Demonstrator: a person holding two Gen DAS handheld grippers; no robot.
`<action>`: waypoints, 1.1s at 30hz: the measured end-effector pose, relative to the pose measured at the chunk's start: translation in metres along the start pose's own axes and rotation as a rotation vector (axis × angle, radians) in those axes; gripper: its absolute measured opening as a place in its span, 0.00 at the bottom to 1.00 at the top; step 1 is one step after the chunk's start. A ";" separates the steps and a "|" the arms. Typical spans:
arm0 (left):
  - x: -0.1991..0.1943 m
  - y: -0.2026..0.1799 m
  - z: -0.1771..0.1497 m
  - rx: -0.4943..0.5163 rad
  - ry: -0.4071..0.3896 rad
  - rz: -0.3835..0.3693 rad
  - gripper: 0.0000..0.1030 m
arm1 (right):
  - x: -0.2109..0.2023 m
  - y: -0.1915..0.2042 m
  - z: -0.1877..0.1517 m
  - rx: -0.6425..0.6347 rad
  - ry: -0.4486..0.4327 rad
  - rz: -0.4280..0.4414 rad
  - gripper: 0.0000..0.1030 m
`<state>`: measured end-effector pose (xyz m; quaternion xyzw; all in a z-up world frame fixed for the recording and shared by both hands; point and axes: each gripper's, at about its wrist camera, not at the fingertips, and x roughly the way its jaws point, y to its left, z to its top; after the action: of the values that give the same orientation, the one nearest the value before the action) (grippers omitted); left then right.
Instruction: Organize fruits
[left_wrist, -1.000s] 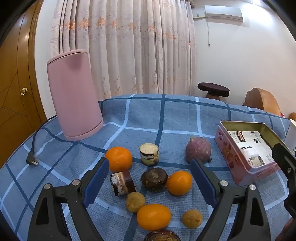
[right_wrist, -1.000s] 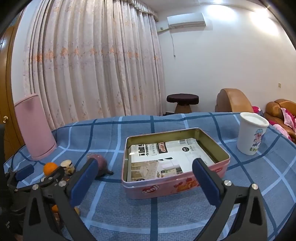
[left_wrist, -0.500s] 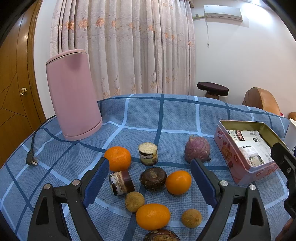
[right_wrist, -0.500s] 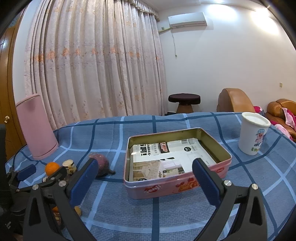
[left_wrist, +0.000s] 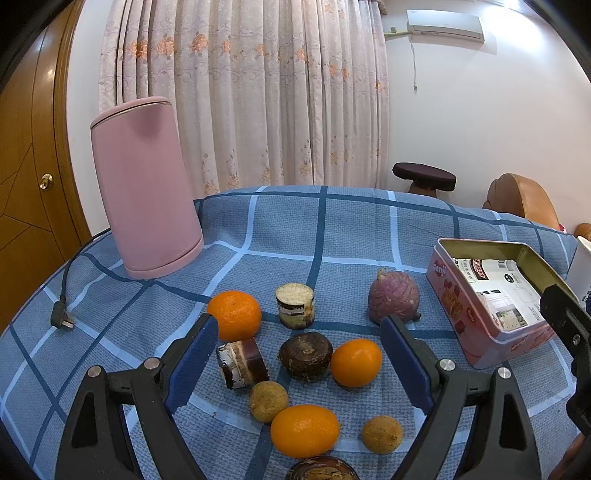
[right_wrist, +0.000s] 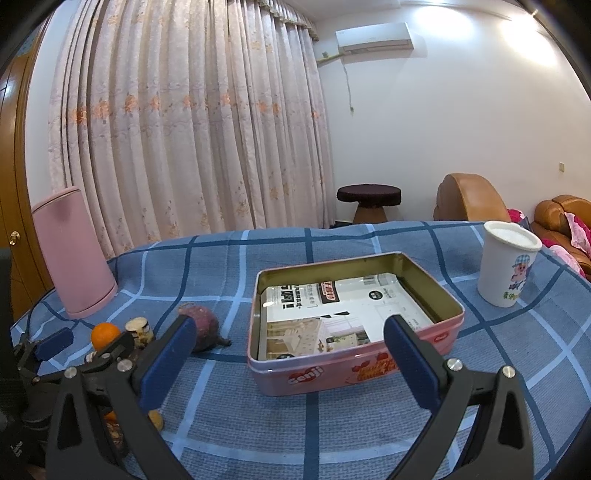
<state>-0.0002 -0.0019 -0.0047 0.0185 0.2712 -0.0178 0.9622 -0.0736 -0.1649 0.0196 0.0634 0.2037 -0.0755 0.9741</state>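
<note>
Loose fruit and snacks lie on the blue checked tablecloth (left_wrist: 288, 229). My left gripper (left_wrist: 299, 328) is open and empty, held above a tangerine (left_wrist: 233, 314), an orange (left_wrist: 355, 362), a kumquat-like orange fruit (left_wrist: 305, 430), two small brown fruits (left_wrist: 268, 401) (left_wrist: 382, 433), a dark brown bulb (left_wrist: 305, 355), a purple bulb (left_wrist: 393, 300) and two cake pieces (left_wrist: 294, 305) (left_wrist: 242, 362). The open pink tin (right_wrist: 354, 325) stands to the right, lined with printed paper. My right gripper (right_wrist: 288, 332) is open and empty, just in front of the tin.
A pink kettle (left_wrist: 146, 184) stands at the back left with its plug (left_wrist: 61, 320) on the cloth. A white paper cup (right_wrist: 506, 263) stands right of the tin. Curtains, a stool (right_wrist: 368, 201) and sofas lie beyond the table.
Both views have shifted only slightly; the left gripper has drawn back a little from the fruit. Nothing was grasped or moved.
</note>
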 end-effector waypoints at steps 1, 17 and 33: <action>0.000 0.000 0.000 0.000 0.000 0.000 0.88 | 0.000 0.000 0.000 0.001 0.001 0.000 1.00; 0.000 0.001 -0.001 -0.007 0.002 0.001 0.88 | -0.001 0.003 0.001 0.000 -0.001 0.009 1.00; -0.022 0.019 -0.013 -0.012 0.018 0.030 0.88 | 0.004 0.010 0.000 -0.044 0.065 0.108 0.84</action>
<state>-0.0250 0.0179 -0.0040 0.0170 0.2796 -0.0018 0.9600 -0.0681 -0.1561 0.0188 0.0552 0.2329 -0.0164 0.9708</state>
